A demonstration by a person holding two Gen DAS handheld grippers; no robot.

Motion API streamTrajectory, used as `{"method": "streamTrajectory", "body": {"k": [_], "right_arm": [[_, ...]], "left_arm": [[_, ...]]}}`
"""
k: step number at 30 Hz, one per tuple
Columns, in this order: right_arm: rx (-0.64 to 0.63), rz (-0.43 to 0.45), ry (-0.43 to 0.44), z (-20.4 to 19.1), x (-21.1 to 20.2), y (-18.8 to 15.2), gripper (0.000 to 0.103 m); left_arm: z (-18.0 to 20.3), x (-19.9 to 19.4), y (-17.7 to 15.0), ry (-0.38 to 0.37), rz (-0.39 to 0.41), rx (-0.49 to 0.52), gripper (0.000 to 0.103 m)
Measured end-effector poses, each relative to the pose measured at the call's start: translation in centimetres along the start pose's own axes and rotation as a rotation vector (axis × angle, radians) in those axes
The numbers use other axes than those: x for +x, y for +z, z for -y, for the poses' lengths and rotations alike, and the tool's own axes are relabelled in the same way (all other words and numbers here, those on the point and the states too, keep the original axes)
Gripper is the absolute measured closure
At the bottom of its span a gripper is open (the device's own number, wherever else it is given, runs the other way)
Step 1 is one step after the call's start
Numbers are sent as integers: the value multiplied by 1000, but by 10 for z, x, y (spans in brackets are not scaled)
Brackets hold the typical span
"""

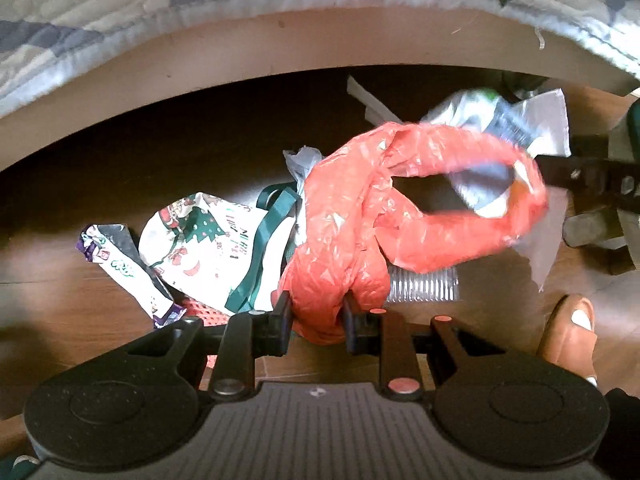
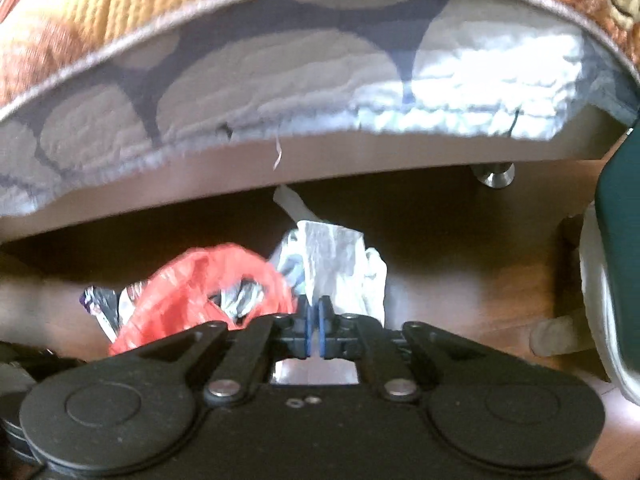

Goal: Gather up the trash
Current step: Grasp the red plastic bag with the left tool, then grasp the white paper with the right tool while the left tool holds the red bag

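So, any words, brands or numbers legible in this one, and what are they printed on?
Christmas-print bag: dark lettering beside the tree picture, turned sideways and too blurred to read.
Purple and white wrapper: a green logo, not legible.
Silver packet seen through the red plastic bag: dark print, motion-blurred, unreadable.
Right wrist view: no readable text.

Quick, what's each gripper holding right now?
Left gripper: closed on the red plastic bag.
Right gripper: closed, pinching a thin clear plastic wrapper.
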State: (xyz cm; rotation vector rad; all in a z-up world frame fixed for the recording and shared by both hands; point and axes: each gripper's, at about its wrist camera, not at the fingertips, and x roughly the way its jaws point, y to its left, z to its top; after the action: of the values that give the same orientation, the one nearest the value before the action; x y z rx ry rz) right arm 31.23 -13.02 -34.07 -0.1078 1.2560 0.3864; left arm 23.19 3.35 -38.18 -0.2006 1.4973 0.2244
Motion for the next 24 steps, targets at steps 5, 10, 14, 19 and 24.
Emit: {"method": "streamTrajectory", "body": {"k": [5,10,14,19,24], "right_arm": [[24,-3,8,4,-11,-1,102],[80,8,53,7,-33,1,101],[56,-13,44,4,-26,-11,100],[13,-86,34,0,6,-25,99],[-32,-141,54,-11,43,-29,99]], "left_arm": [[-6,-12,-4,17,-5,-12,79],[-8,-30,-3,24,18,-10,79],[-7,-39,-7,21,30,-13,79],[-13,-38,-12,9,22,-48,79],[-22,-29,-7,-1,-4,-98,79]]}}
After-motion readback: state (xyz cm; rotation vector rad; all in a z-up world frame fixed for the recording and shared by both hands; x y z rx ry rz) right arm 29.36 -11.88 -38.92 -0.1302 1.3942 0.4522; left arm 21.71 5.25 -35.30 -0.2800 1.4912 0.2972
